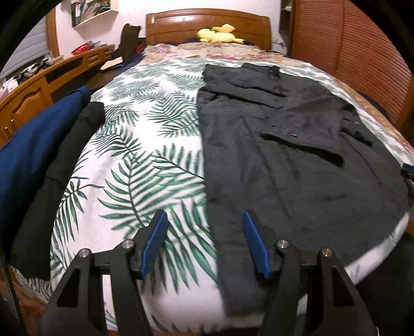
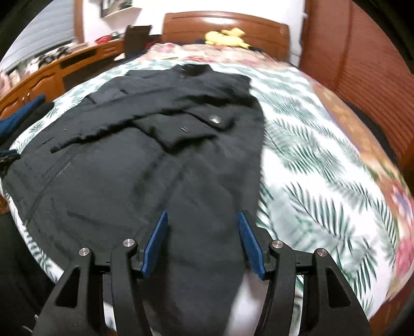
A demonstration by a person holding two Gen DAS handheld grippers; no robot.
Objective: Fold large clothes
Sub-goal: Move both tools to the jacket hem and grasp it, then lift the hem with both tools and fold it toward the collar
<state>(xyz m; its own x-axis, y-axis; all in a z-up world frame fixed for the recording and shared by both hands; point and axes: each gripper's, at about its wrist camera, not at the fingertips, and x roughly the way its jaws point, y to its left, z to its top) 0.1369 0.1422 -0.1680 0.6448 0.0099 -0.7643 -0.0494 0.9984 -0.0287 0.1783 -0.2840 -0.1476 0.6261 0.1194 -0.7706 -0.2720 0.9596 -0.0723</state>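
Note:
A large dark grey coat [image 1: 297, 155] lies spread flat on the bed, collar toward the headboard, hem toward me; it also shows in the right wrist view [image 2: 145, 165]. A sleeve [image 2: 116, 124] lies folded across its front. My left gripper [image 1: 204, 219] is open and empty, above the bed's near edge at the coat's left hem edge. My right gripper [image 2: 201, 219] is open and empty, above the coat's right hem part. The blue pads [image 1: 155, 240] touch nothing.
The bed has a white leaf-print cover [image 1: 145, 144] and a wooden headboard [image 1: 207, 23] with a yellow plush toy [image 1: 220, 33]. A blue garment [image 1: 33, 155] and a black one [image 1: 59, 181] lie at the left. A wooden desk [image 1: 51, 75] stands left, a slatted wardrobe [image 1: 349, 44] right.

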